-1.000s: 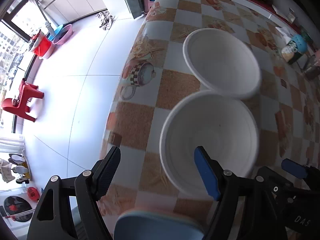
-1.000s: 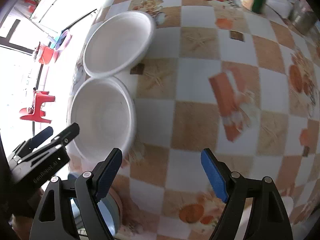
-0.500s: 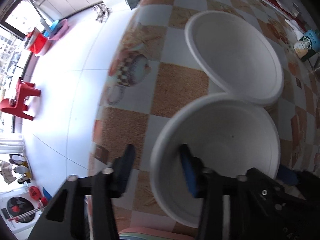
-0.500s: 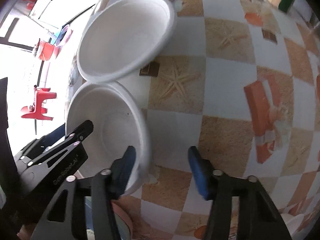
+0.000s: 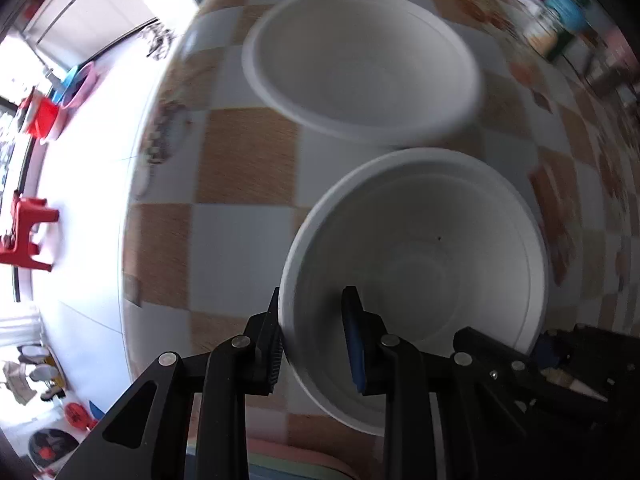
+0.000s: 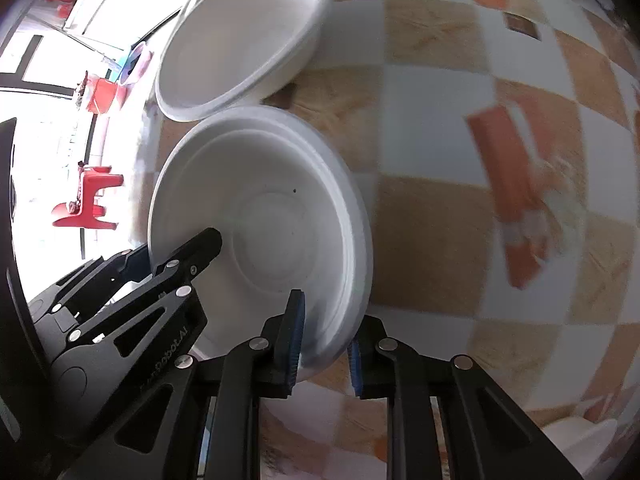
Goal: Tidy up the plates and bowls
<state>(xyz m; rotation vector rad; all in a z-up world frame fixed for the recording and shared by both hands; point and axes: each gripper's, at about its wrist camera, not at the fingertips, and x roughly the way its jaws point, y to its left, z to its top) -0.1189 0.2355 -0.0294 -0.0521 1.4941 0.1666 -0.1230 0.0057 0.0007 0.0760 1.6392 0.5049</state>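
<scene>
Tools, wide apart earlier, now both pinch the near white bowl [image 5: 416,280] rim: left tool [image 5: 312,332], right tool [image 6: 324,344].

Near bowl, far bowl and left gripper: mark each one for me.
Near bowl [image 5: 432,264], left wrist view, on its inner floor.
Far bowl [image 5: 360,76], left wrist view, on its inner wall.
Left gripper [image 5: 314,320], left wrist view, midway between its fingers, which clamp the near bowl's rim.

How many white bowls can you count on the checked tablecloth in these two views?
2. The near bowl is gripped at its rim by both the left gripper and the right gripper. The far bowl sits just beyond it. Others may lie out of view.
</scene>
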